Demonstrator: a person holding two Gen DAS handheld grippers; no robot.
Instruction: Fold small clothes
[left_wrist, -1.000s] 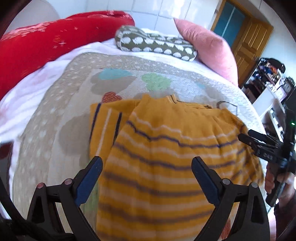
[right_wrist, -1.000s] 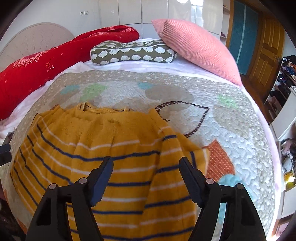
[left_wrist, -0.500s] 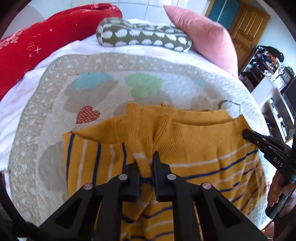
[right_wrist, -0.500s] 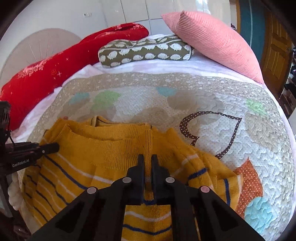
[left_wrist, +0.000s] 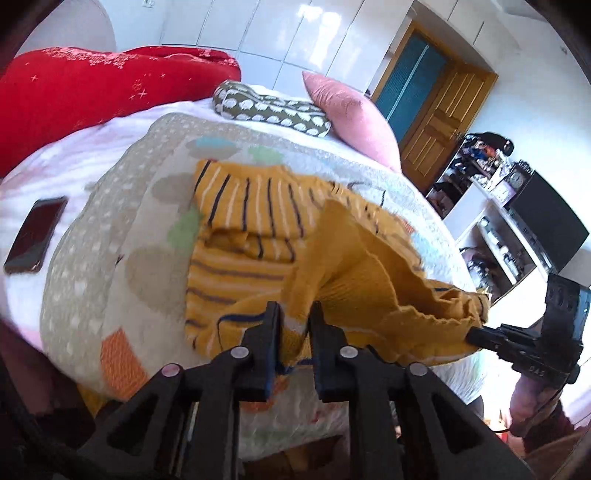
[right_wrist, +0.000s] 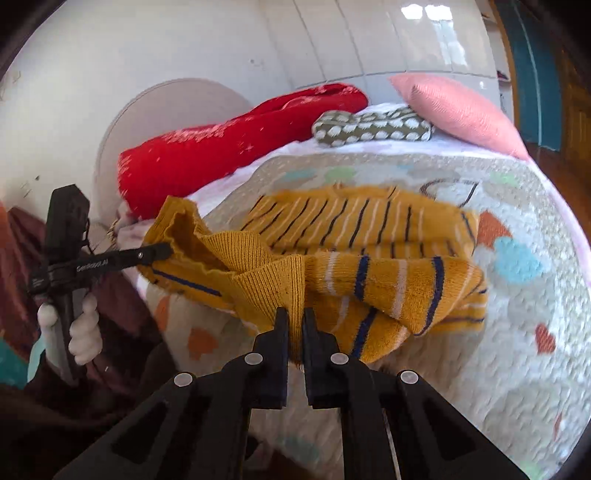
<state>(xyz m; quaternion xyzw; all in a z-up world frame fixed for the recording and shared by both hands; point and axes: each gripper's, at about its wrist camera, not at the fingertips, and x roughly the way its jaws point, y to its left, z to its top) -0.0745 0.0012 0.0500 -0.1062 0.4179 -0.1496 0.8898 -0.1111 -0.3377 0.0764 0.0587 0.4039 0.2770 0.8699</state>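
Observation:
A mustard-yellow sweater (left_wrist: 258, 221) with navy and white stripes lies on the quilted bed cover (left_wrist: 110, 258), its ribbed hem lifted off the bed. My left gripper (left_wrist: 295, 310) has bunched hem cloth between its jaws, which are opening slightly while the pads still press on it. In the right wrist view the left gripper (right_wrist: 168, 253) holds the hem's left corner. My right gripper (right_wrist: 295, 314) is shut on the ribbed hem (right_wrist: 273, 280); the left wrist view shows the right gripper (left_wrist: 471, 332) pinching the other corner. The hem sags between the two.
A dark phone (left_wrist: 35, 236) lies on the white sheet to the left. At the head of the bed are a red blanket (left_wrist: 92, 96), a spotted bolster (left_wrist: 269, 109) and a pink pillow (left_wrist: 354, 118). Cluttered shelves (left_wrist: 498, 221) stand right of the bed.
Both grippers were open over the flat sweater, then shut on its hem. They have since drawn back toward the bed's near edge and risen, lifting the hem with them.

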